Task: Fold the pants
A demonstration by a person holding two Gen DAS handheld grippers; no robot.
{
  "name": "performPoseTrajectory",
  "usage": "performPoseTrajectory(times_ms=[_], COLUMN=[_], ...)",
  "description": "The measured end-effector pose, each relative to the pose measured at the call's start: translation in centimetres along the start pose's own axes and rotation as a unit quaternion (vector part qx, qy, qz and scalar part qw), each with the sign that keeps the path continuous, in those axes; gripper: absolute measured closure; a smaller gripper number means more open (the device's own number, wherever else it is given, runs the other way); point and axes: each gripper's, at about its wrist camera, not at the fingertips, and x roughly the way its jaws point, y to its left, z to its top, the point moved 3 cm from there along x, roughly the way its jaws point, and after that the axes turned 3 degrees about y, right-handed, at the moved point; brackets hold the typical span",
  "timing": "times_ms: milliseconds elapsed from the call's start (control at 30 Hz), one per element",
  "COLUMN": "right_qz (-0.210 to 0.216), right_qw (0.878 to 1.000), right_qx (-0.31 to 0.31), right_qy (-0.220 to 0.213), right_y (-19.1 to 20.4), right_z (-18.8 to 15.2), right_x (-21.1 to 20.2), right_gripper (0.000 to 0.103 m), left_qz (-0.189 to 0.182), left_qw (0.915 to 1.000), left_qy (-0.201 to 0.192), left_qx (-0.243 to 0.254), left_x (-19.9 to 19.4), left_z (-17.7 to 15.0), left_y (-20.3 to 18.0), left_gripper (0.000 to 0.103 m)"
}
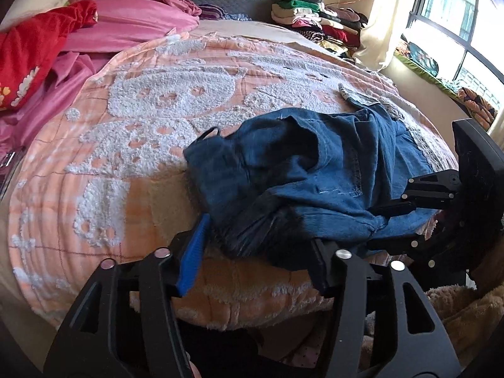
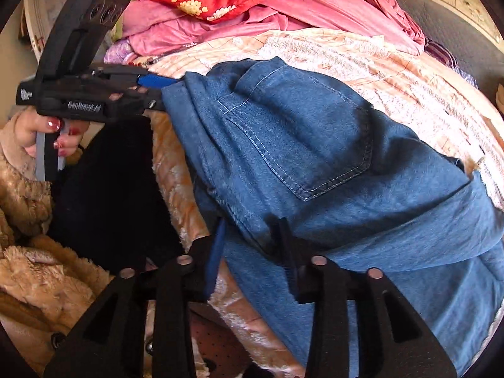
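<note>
pants (image 1: 315, 176) sit bunched at the near edge of the bed (image 1: 151, 132), denim heaped over itself. left gripper (image 1: 256, 252) gapes partway with cloth between its fingers, apparently unpinched; right gripper (image 2: 252, 252) likewise, narrower, looks like letting go to settle the fold.

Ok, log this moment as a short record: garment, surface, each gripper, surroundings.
garment: blue jeans, bunched in a heap, back pocket facing up
surface: peach blanket with white tufting, on a bed
left gripper: open, jeans edge between its fingers
right gripper: open, jeans edge between its fingers
surroundings: pink bedding and red cloth beyond the blanket; stack of folded clothes near the window
fold: no neat fold yet
</note>
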Motion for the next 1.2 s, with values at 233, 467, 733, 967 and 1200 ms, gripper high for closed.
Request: performPoseTrajectory(times_ms=[233,467,733,967,1200], right_qz=[0.014,0.028,-0.013,-0.038,-0.032], right_qw=[1.000,0.998,0.986,0.986,0.976], right_qx=[0.024,0.040,0.129,0.150,0.213], right_qy=[-0.002,-0.027,-0.106,-0.068,-0.033], right_y=[-0.3,0.4,-2.8,-4.9,-6.7], right_z=[-0.3,-0.4,0.8,1.0,-0.8], right_x=[0.0,-2.4,-6.4,-3.4,-0.5], right_gripper=[0.061,0.049,0.049,0.049,0.051], left_qz=[0.014,-0.032,-0.047,-0.010,-0.015], left_qw=[0.9991,0.9978,0.9987,0.9987,0.9990], left_qy=[0.000,-0.042,0.013,0.032,0.029], left_qx=[-0.039,-0.041,0.017,0.038,0.031], left_x=[-2.1,-4.7,1.2,3.1,3.3], left_z=[-1.1,0.9,2.1,0.6,0.5], left_y=[2.1,0.3,-5.0,-5.5,-5.4], left_gripper=[0.048,0.048,0.055,0.056,0.056])
